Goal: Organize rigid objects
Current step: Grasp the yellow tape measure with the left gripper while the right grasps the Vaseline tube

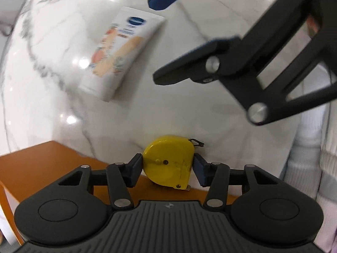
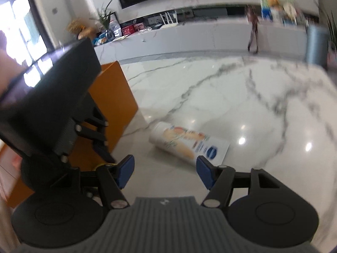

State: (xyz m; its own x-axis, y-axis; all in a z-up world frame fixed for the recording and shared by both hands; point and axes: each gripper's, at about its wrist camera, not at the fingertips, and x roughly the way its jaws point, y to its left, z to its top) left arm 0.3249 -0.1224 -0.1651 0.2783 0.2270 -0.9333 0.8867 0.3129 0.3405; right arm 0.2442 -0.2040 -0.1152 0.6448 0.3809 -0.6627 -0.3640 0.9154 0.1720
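Observation:
My left gripper (image 1: 168, 167) is shut on a yellow tape measure (image 1: 168, 161) and holds it above the near edge of an orange box (image 1: 31, 168). A white lotion tube (image 1: 120, 50) with a blue logo and peach print lies flat on the white marble floor (image 1: 189, 109). My right gripper (image 2: 164, 171) is open and empty, hovering above the floor with the tube (image 2: 187, 145) just beyond its fingertips. The right gripper shows in the left wrist view (image 1: 160, 38) at the upper right, jaws spread wide. The left gripper's body shows in the right wrist view (image 2: 52, 109) at the left.
The orange box (image 2: 113, 105) stands on the floor at the left in the right wrist view. A long white marble bench (image 2: 189, 35) with clutter runs along the far wall. A grey-blue bin (image 2: 317, 44) stands at the far right.

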